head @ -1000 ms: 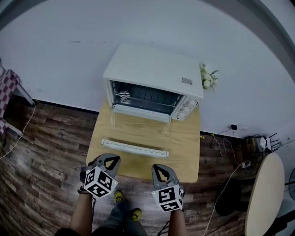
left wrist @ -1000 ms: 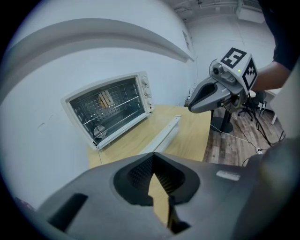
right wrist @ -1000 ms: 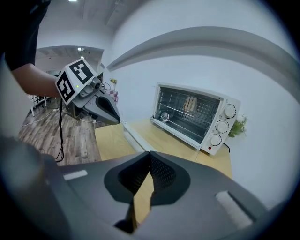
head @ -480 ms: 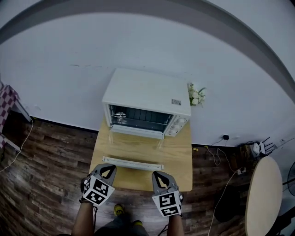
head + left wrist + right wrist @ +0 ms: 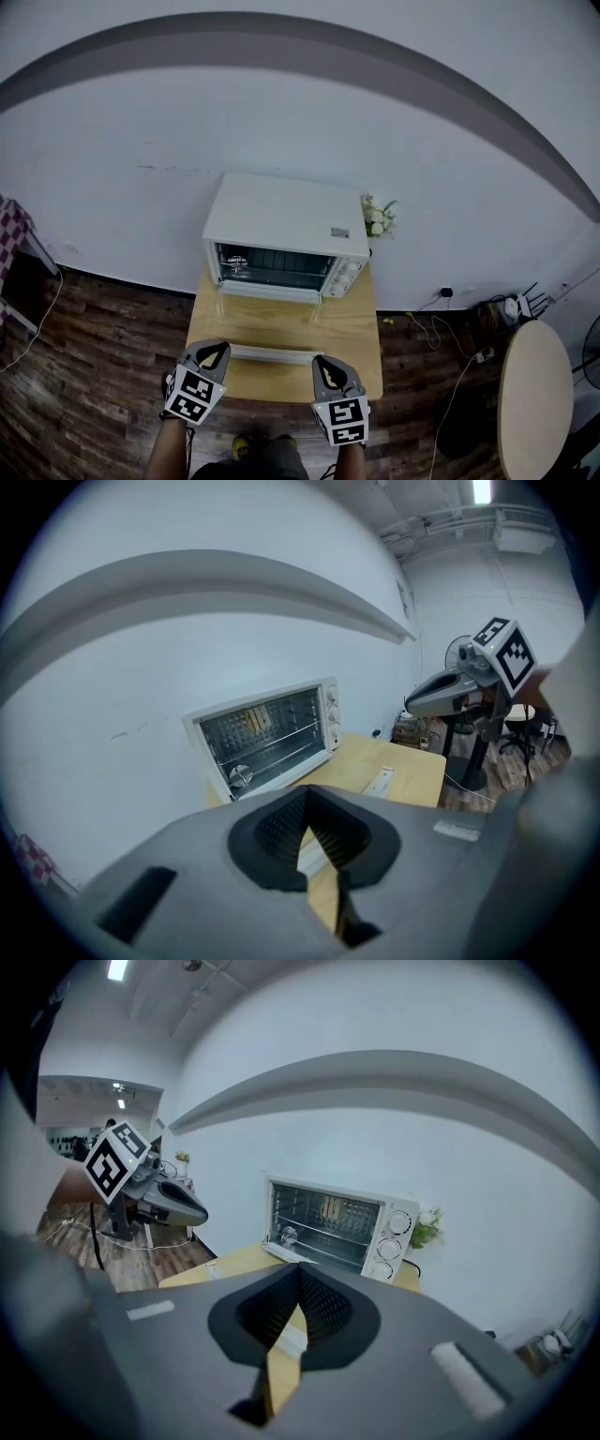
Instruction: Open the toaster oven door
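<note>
**Oven door lying open, both tongs closed and empty**

A checked cloth [image 5: 11,211] is hanging at far left. The left gripper [image 5: 214,350] is hovering at the wooden table's [image 5: 361,356] near edge, its jaws pressed together on nothing. The white toaster oven [image 5: 281,220] is sitting against the wall, with its door [image 5: 275,353] lying flat toward the person. The right gripper [image 5: 327,364] is likewise closed and empty. Flowers [image 5: 377,217] are standing beside the oven, and cables [image 5: 464,309] are trailing near a round tabletop [image 5: 534,398].

Left claw [image 5: 209,353] and right claw [image 5: 329,367] raised, now overlapping the table's [image 5: 361,330] near edge. Camera pulled back, so the oven [image 5: 281,217] looks smaller.
</note>
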A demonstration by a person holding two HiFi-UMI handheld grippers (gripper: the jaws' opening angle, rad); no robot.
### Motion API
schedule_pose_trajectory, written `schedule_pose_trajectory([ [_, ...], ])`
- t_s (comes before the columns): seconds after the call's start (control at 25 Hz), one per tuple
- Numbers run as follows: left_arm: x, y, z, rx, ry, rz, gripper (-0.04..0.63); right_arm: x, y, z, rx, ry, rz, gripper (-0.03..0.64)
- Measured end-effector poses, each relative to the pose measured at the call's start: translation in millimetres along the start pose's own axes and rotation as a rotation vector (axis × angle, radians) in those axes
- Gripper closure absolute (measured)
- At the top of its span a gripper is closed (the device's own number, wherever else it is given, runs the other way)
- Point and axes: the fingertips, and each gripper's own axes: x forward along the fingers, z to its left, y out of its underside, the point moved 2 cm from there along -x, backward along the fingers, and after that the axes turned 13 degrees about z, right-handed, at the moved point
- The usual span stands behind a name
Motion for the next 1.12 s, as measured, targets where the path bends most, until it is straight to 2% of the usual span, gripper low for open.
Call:
schedule_pose_trajectory([
  [0.36, -32.8, -33.1, 16.1, -0.018, -0.057, -0.098, 0.595, -25.6, -31.3, -16.9, 0.072, 0.048, -0.121, 0.607],
  [0.6, -44.2, -57.4, 16.0, 0.003, -0.086, -0.156, 0.595, -31.7, -43.0, -29.6, 0.082, 0.055, -0.136, 0.607],
  [1.12, -85.7, -79.8, 26.8, -0.097, -0.177, -0.258, 0.595, -63.9, -73.9, -42.8, 0.096, 0.053, -0.236, 0.607],
])
